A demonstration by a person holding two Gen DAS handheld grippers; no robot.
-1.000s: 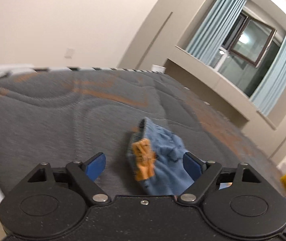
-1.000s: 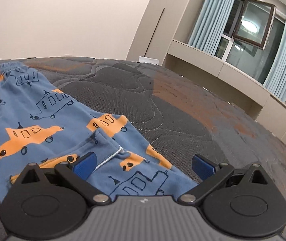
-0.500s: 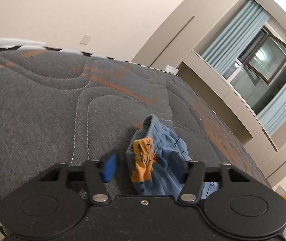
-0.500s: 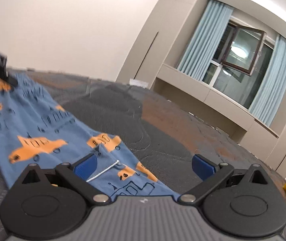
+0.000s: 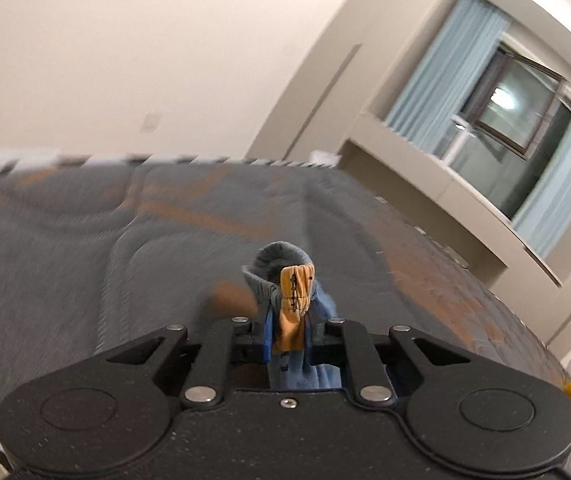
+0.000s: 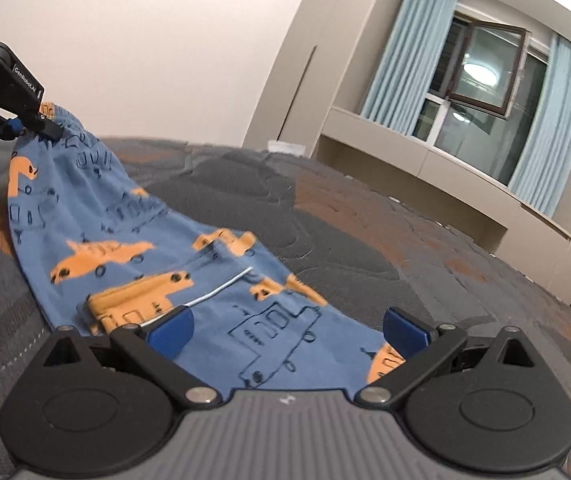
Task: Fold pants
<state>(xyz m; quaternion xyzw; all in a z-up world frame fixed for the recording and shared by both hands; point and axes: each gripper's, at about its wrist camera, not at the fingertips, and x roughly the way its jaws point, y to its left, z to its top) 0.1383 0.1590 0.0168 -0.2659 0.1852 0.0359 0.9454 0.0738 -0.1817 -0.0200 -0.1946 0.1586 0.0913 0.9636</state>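
Blue pants [image 6: 133,240] with orange cars: left hand-held gripper [image 5: 290,336] pinches the bunched waistband; right hand-held gripper [image 6: 285,330] gapes wide.

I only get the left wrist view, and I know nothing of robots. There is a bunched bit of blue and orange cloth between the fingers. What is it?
Observer: The waistband end of blue pants, printed with orange vehicles; the left gripper holds it up off the mattress.
Operator: And the other gripper?
Observer: The right gripper is open, its fingers either side of the pants' near end.
Operator: Anything odd on them?
Observer: A pale drawstring lies across the fabric.
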